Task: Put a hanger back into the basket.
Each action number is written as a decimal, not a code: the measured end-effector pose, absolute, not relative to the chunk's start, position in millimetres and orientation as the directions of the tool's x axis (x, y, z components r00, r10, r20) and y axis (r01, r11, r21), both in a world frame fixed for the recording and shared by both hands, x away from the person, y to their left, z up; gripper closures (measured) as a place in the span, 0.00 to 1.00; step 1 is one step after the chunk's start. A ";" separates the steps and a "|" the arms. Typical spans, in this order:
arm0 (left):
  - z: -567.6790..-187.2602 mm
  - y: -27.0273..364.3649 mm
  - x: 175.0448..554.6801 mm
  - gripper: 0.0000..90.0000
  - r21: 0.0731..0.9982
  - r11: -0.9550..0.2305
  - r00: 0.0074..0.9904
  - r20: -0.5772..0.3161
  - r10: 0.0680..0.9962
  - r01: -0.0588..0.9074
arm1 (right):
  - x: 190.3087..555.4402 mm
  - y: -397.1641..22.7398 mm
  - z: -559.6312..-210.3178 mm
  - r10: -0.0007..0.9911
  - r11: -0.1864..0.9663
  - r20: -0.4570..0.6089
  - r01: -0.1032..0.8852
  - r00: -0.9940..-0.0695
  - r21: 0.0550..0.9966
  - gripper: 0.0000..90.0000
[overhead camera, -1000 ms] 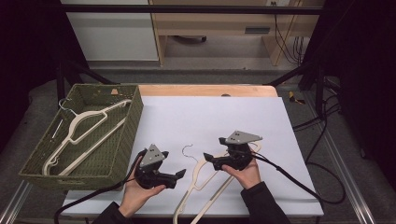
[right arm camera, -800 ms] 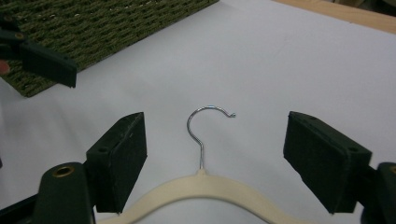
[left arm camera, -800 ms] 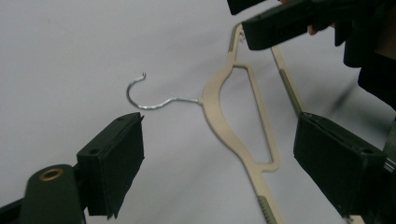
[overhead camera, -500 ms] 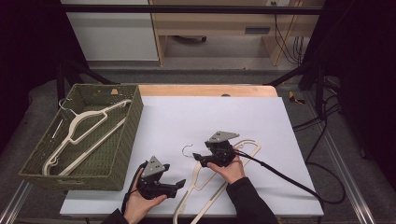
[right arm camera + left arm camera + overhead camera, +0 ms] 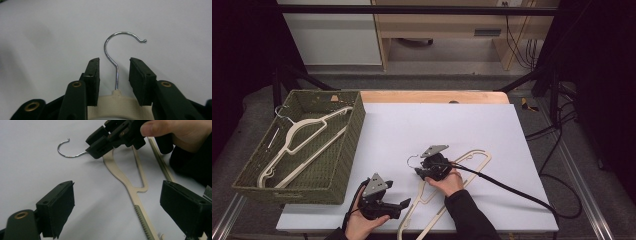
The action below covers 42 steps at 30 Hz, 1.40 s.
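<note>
The white table top (image 5: 452,125) has a wooden far edge. Beyond it stand a white cabinet (image 5: 329,32) and a wooden shelf unit (image 5: 442,30). Black cables (image 5: 557,130) lie on the grey floor (image 5: 577,165).

Table lit bright from above, surroundings dark; close-ups soft, slightly blurry.

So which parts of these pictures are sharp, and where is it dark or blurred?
High view: white table lit evenly, surroundings dark. Left gripper view: hanger sharp, near pads soft. Right gripper view: metal hook sharp with a glint, corners shaded.
</note>
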<state>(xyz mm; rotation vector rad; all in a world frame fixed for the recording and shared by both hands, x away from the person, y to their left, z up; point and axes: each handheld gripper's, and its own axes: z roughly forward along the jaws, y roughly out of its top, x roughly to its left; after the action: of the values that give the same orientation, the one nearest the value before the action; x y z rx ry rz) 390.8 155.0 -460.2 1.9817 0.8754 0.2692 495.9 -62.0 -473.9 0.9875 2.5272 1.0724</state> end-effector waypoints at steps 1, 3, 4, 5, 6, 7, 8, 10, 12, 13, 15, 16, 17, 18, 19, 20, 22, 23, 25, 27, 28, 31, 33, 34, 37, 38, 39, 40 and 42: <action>-460.2 155.3 391.3 0.13 0.819 -0.322 0.721 -0.152 0.676 0.474 | 496.2 -61.9 -475.1 0.658 0.512 0.055 0.499 -0.751 0.699 0.77; -460.7 155.4 391.8 0.13 0.818 -0.321 0.717 -0.153 0.680 0.478 | 494.8 -60.9 -476.1 0.665 0.516 0.047 0.504 -0.746 0.692 0.82; -461.1 155.4 392.2 0.13 0.816 -0.320 0.715 -0.155 0.682 0.482 | 494.2 -61.3 -476.6 0.656 0.528 0.031 0.488 -0.754 0.696 0.84; -461.2 155.4 392.4 0.14 0.817 -0.317 0.713 -0.155 0.684 0.482 | 492.4 -59.8 -476.9 0.669 0.518 0.031 0.496 -0.742 0.697 0.85; -461.2 155.5 392.6 0.14 0.817 -0.315 0.711 -0.156 0.685 0.483 | 491.8 -59.6 -477.4 0.667 0.523 0.017 0.484 -0.745 0.702 0.87; -461.3 155.7 392.9 0.14 0.817 -0.313 0.710 -0.158 0.686 0.484 | 490.9 -59.1 -477.6 0.668 0.521 0.017 0.484 -0.744 0.703 0.88; -461.3 155.7 392.9 0.14 0.817 -0.313 0.710 -0.158 0.686 0.484 | 490.3 -58.6 -477.3 0.675 0.518 0.023 0.495 -0.738 0.698 0.89; -461.8 155.6 393.3 0.14 0.816 -0.311 0.708 -0.160 0.688 0.487 | 491.5 -58.5 -476.7 0.684 0.509 0.038 0.513 -0.729 0.691 0.95; -462.0 155.7 393.7 0.14 0.816 -0.312 0.708 -0.160 0.688 0.487 | 493.8 -59.5 -476.0 0.688 0.503 0.054 0.529 -0.724 0.683 0.99; -462.0 155.7 394.0 0.14 0.815 -0.311 0.708 -0.163 0.687 0.489 | 494.8 -59.9 -475.4 0.689 0.501 0.065 0.539 -0.722 0.677 0.99; -462.2 155.9 394.9 0.15 0.815 -0.312 0.709 -0.163 0.686 0.489 | 495.3 -59.9 -474.9 0.697 0.494 0.074 0.553 -0.713 0.671 0.99; -462.2 155.9 394.9 0.15 0.815 -0.312 0.709 -0.163 0.686 0.489 | 495.3 -59.6 -474.7 0.702 0.486 0.084 0.561 -0.708 0.670 0.99; -462.4 155.7 395.3 0.15 0.813 -0.309 0.708 -0.169 0.685 0.493 | 495.3 -59.6 -474.7 0.702 0.486 0.084 0.561 -0.708 0.670 0.99; -462.7 155.2 396.5 0.15 0.812 -0.306 0.710 -0.177 0.682 0.497 | 495.8 -59.8 -474.8 0.705 0.479 0.088 0.564 -0.704 0.672 0.99; -462.7 154.4 397.5 0.15 0.811 -0.306 0.711 -0.181 0.680 0.499 | 495.9 -60.6 -474.5 0.700 0.486 0.086 0.561 -0.709 0.670 0.99; -462.7 154.4 397.5 0.16 0.811 -0.306 0.711 -0.181 0.680 0.499 | 495.9 -60.6 -474.5 0.700 0.486 0.086 0.561 -0.709 0.670 0.99; -462.9 150.7 401.8 0.16 0.805 -0.317 0.716 -0.181 0.674 0.501 | 494.3 -60.7 -474.0 0.700 0.479 0.087 0.556 -0.709 0.679 0.99; -462.9 150.7 401.8 0.17 0.805 -0.317 0.716 -0.181 0.674 0.501 | 493.5 -60.7 -473.1 0.702 0.477 0.085 0.555 -0.707 0.682 0.99; -463.9 147.0 405.7 0.17 0.796 -0.330 0.722 -0.184 0.668 0.508 | 493.1 -62.5 -471.3 0.688 0.478 0.082 0.535 -0.721 0.697 0.99; -465.4 142.5 409.1 0.18 0.787 -0.341 0.725 -0.187 0.663 0.514 | 492.3 -62.1 -469.6 0.695 0.471 0.081 0.537 -0.715 0.700 0.99; -466.1 137.8 412.4 0.19 0.781 -0.349 0.732 -0.194 0.653 0.518 | 490.8 -62.8 -466.3 0.689 0.468 0.085 0.532 -0.719 0.706 0.99; -467.2 129.8 418.6 0.23 0.775 -0.355 0.740 -0.205 0.641 0.522 | 489.4 -65.1 -462.1 0.677 0.477 0.065 0.505 -0.733 0.719 0.99; -467.8 126.7 420.6 0.25 0.772 -0.358 0.741 -0.209 0.638 0.526 | 487.4 -64.6 -459.8 0.685 0.463 0.073 0.510 -0.725 0.725 0.99; -469.7 120.6 424.3 0.27 0.765 -0.366 0.746 -0.217 0.630 0.531 | 487.0 -65.5 -458.7 0.676 0.469 0.067 0.499 -0.734 0.729 0.99; -473.6 112.4 429.0 0.31 0.751 -0.369 0.748 -0.242 0.618 0.548 | 485.5 -66.6 -456.0 0.670 0.469 0.061 0.486 -0.740 0.738 0.99; -473.6 112.4 429.0 0.33 0.751 -0.369 0.748 -0.242 0.618 0.548 | 484.5 -66.1 -454.9 0.677 0.460 0.070 0.496 -0.733 0.737 0.99; -474.8 110.4 430.5 0.33 0.747 -0.373 0.750 -0.246 0.614 0.550 | 484.5 -66.1 -454.9 0.677 0.460 0.070 0.496 -0.733 0.737 0.99; -476.9 107.2 433.9 0.38 0.737 -0.378 0.751 -0.259 0.607 0.560 | 483.6 -67.1 -453.2 0.670 0.462 0.068 0.487 -0.740 0.741 0.99; -479.0 104.4 436.7 0.44 0.728 -0.382 0.750 -0.270 0.603 0.570 | 483.0 -67.7 -451.8 0.663 0.462 0.064 0.475 -0.746 0.749 0.99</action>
<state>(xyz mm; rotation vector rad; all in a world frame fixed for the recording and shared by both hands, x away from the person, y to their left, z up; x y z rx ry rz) 436.7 104.4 -479.0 2.0735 0.8807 0.0493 483.0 -67.7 -451.8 0.9822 2.4755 1.1554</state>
